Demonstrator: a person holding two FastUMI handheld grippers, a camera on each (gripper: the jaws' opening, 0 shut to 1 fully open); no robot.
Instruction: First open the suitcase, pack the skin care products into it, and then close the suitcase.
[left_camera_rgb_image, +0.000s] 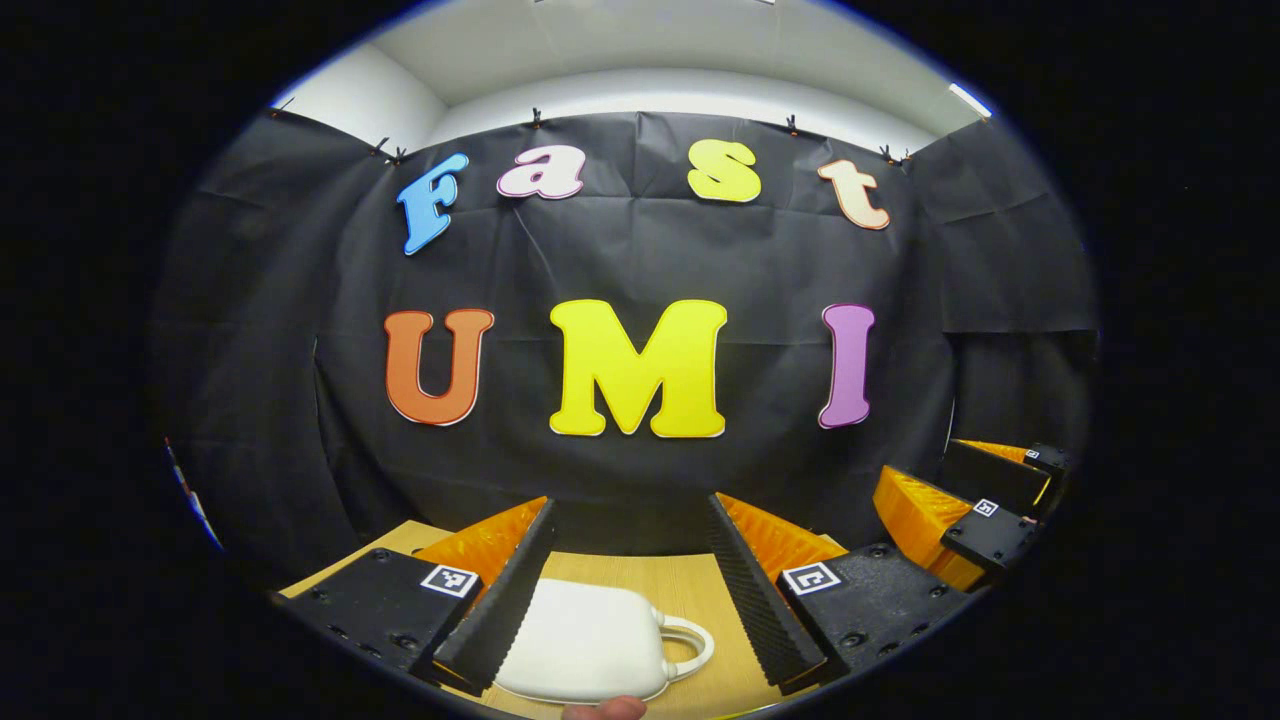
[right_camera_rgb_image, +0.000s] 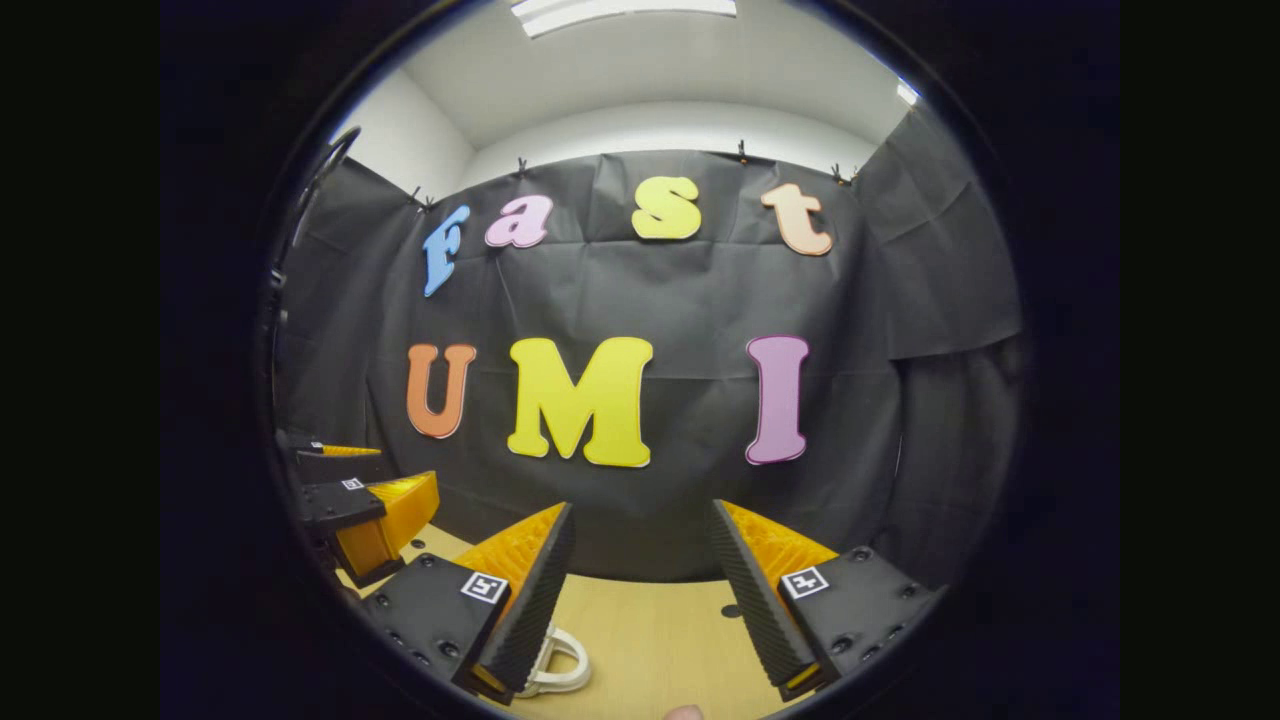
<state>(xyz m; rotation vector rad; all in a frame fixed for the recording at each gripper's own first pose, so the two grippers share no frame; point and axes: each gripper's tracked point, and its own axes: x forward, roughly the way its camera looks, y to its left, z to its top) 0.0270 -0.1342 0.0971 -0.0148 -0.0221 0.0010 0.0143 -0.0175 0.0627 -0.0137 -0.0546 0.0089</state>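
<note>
A small white suitcase (left_camera_rgb_image: 585, 640) lies flat and shut on the wooden table (left_camera_rgb_image: 690, 585), its looped handle (left_camera_rgb_image: 690, 648) pointing right. My left gripper (left_camera_rgb_image: 630, 590) hovers open above it, the case showing between and under its fingers. In the right gripper view, the white handle (right_camera_rgb_image: 555, 662) peeks out beside the left finger of my right gripper (right_camera_rgb_image: 640, 590), which is open with nothing between its fingers. My right gripper (left_camera_rgb_image: 985, 510) also appears at the right of the left gripper view. My left gripper (right_camera_rgb_image: 350, 500) appears at the left of the right gripper view.
The black cloth wall rises just behind the table's far edge (right_camera_rgb_image: 650, 582). A fingertip (left_camera_rgb_image: 605, 708) shows at the bottom edge of the left gripper view. A small dark hole (right_camera_rgb_image: 731, 610) marks the tabletop.
</note>
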